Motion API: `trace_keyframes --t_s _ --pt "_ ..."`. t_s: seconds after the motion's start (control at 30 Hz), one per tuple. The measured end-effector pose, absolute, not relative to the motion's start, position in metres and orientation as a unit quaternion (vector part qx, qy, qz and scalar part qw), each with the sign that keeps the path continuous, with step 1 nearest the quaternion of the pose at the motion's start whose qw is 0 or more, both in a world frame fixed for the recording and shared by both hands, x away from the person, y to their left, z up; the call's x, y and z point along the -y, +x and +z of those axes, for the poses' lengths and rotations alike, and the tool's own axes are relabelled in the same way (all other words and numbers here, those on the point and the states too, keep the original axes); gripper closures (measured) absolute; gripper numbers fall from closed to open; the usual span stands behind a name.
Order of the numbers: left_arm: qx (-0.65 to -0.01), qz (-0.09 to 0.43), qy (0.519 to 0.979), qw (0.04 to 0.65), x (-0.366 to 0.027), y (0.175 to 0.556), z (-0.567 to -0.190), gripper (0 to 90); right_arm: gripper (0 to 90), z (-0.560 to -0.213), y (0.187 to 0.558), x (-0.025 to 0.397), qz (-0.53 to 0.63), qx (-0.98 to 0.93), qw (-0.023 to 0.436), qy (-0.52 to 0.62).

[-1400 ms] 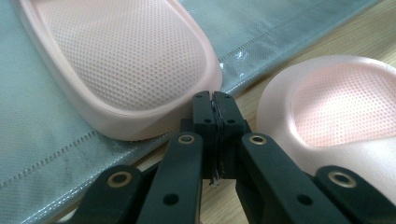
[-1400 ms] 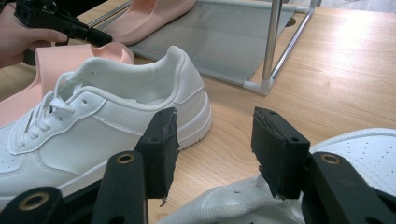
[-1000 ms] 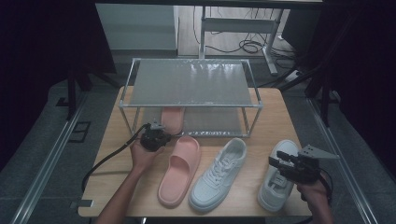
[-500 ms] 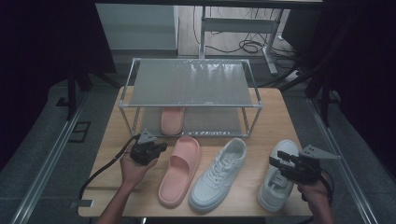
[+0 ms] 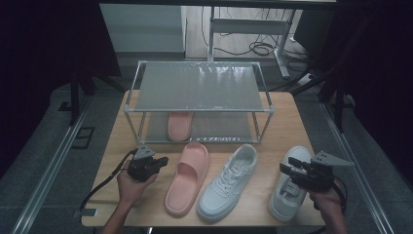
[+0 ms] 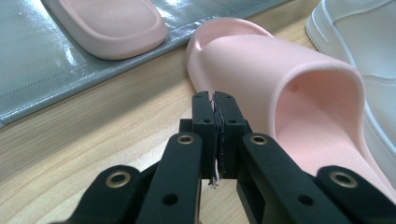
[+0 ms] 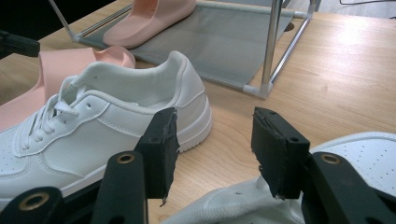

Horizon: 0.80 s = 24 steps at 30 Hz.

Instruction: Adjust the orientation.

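Left tool [image 6: 215,100] pinched closed, empty, beside pink slipper [image 5: 187,178] in front of rack [image 5: 197,87]. Right tool [image 5: 291,171] spread open over white sneaker [image 5: 290,187]. Risk: closed jaws shove slipper sideways instead of gripping.

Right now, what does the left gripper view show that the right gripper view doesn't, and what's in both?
The left gripper view shows the left gripper with its jaws pressed together, empty, close beside the pink slide on the table. The right gripper view shows the right gripper with jaws apart, over the second white sneaker, plus a rack post. Both share that slide, the other pink slide on the rack's lower shelf, and the nearer white sneaker.
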<state>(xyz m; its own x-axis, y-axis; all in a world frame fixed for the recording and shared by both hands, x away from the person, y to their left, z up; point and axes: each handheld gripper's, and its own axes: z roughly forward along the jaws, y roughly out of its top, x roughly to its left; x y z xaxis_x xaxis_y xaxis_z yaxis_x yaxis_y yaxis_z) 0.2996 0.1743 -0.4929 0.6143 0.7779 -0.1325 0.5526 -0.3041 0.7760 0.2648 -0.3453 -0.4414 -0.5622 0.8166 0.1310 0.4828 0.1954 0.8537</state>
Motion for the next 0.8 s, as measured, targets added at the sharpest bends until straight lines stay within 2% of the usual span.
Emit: trace_keyframes --t_s 0.23,0.8 --pt "-0.42 0.124 0.799 0.412 -0.171 0.315 -0.496 88.4 50.8 -0.444 0.266 0.346 0.46 -0.753 0.177 0.435" --pt "-0.384 0.12 0.835 0.376 -0.135 0.346 -0.495 88.7 50.9 -0.443 0.265 0.346 0.462 -0.753 0.177 0.433"
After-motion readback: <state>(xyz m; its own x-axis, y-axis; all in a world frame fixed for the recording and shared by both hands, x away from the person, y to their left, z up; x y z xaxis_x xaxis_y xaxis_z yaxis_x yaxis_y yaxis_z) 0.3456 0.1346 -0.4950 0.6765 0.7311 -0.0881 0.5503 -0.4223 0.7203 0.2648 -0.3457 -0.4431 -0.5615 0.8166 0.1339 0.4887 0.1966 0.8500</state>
